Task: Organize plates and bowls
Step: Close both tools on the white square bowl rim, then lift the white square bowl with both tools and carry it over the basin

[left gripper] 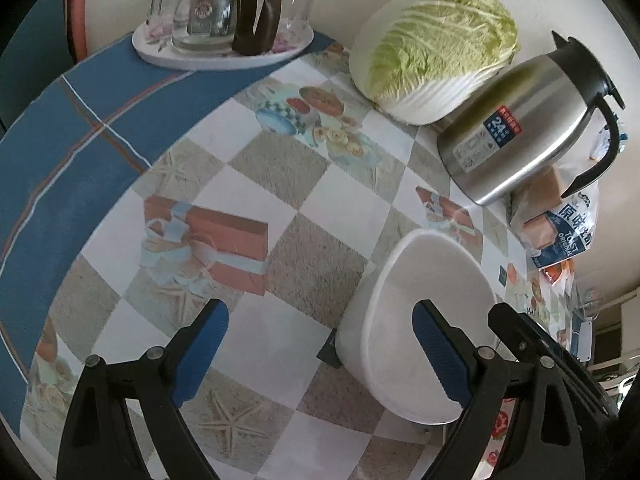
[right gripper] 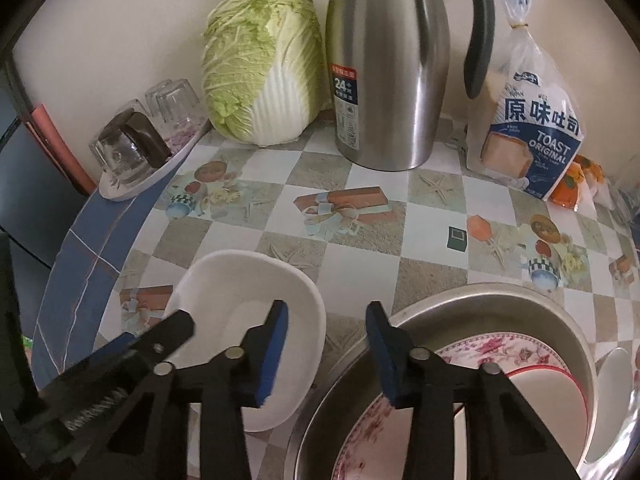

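Left claw (left gripper: 320, 356) gapes, empty, one finger inside bowl (left gripper: 416, 320); right claw (right gripper: 326, 346) half-open, empty, above basin (right gripper: 500, 304) rim, ready for plates (right gripper: 520, 356).

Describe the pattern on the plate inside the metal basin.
Pink flowers on white plate, clearest in the right wrist view.

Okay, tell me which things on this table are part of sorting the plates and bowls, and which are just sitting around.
Part of the job:
white bowl
metal basin
floral plate
red-rimmed plate

Just lying about:
cabbage
steel jug
toast bag
tray of glasses
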Available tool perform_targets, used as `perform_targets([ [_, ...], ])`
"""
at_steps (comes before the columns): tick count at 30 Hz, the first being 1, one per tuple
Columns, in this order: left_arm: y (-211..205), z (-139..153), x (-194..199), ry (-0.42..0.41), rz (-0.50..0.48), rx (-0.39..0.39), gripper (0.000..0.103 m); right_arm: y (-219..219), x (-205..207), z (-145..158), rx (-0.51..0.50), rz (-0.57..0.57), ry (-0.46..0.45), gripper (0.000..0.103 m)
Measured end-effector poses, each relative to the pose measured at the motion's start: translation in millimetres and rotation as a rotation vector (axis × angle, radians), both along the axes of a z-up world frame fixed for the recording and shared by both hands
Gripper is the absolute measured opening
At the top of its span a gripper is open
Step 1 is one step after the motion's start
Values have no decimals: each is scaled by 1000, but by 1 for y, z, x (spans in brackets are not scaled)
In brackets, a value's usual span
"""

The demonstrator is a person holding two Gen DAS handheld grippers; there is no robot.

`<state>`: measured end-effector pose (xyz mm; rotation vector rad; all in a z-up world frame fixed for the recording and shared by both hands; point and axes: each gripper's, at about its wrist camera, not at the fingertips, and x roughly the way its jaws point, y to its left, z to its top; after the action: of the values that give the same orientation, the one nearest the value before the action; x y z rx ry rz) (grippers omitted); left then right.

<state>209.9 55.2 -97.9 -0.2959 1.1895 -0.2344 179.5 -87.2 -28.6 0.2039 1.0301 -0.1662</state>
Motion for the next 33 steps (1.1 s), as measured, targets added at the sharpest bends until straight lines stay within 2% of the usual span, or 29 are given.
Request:
perform_targets([
  [2, -3, -2, 0, 8, -12, -5, 86, 0, 2, -2, -3, 3, 10, 37],
  [5, -6, -7, 0, 31, -14, -15, 71, 0, 4, -7, 10, 12, 25, 31],
  [7, -8, -12, 1, 50, -25, -31, 59, 2, 6, -9, 6, 22, 33, 30],
  [9, -10, -15, 1, 65, -29, -38, 40, 6, 8, -13, 7, 37, 43, 25],
  [12, -8, -19, 1, 84, -17, -75, 30, 11, 9, -16, 5, 51, 53, 22],
  [15, -5, -17, 0, 79, 3, -63, 21, 14, 10, -18, 8, 61, 58, 22],
  [22, 15, -16, -1, 91, 51, -62, 13, 33, 10, -29, 16, 110, 93, 18],
  [27, 21, -14, -3, 88, 28, -40, 12, 47, 9, -31, 7, 137, 95, 18],
  [33, 28, 17, -9, 13, 5, -53, 13, 52, 0, -8, 8, 147, 39, 18],
])
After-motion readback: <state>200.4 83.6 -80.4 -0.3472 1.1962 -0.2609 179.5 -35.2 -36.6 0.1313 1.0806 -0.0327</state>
